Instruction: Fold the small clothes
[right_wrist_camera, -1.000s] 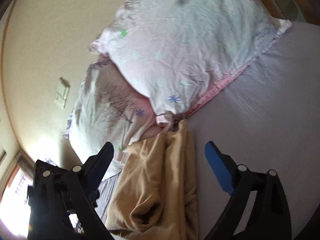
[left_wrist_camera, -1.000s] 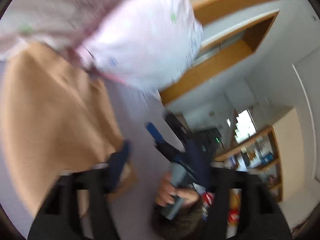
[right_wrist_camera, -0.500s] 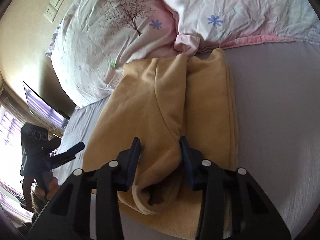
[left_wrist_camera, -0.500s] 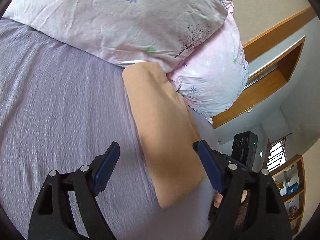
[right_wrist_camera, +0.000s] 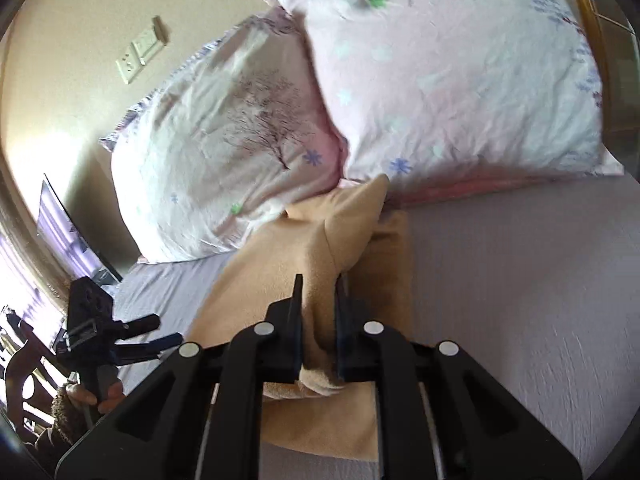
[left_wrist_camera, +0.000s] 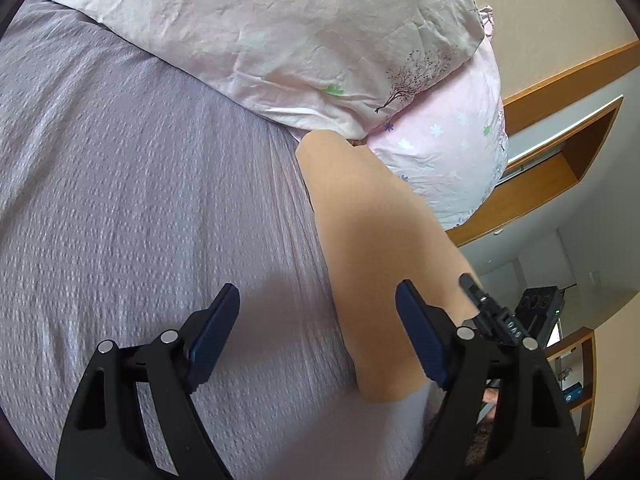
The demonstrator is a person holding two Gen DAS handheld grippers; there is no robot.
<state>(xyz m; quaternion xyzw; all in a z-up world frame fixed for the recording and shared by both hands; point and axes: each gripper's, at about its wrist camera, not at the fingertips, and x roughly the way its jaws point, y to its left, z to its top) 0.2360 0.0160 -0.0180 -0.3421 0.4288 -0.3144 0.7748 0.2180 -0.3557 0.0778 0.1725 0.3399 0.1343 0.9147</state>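
A tan fleece garment point(right_wrist_camera: 320, 248) lies partly folded on the lilac bedsheet point(right_wrist_camera: 520, 300), its far end against two pillows. My right gripper point(right_wrist_camera: 318, 292) is shut on a raised fold of the garment and lifts it slightly. In the left wrist view the garment point(left_wrist_camera: 372, 240) lies as a long tan strip. My left gripper point(left_wrist_camera: 316, 312) is open and empty, hovering over the sheet beside the garment's left edge. The right gripper point(left_wrist_camera: 486, 312) shows in that view past the garment; the left gripper point(right_wrist_camera: 120, 336) shows in the right wrist view at the lower left.
Two pale pink flowered pillows point(right_wrist_camera: 248, 152) point(right_wrist_camera: 460, 80) lean at the head of the bed against a cream wall with a switch plate point(right_wrist_camera: 140, 56). A wooden-framed window point(left_wrist_camera: 560, 160) and shelves point(left_wrist_camera: 576, 380) stand beyond the bed.
My right gripper has closed on the garment's raised fold and lifted it. My left gripper has drawn back slightly to the left and stays open.
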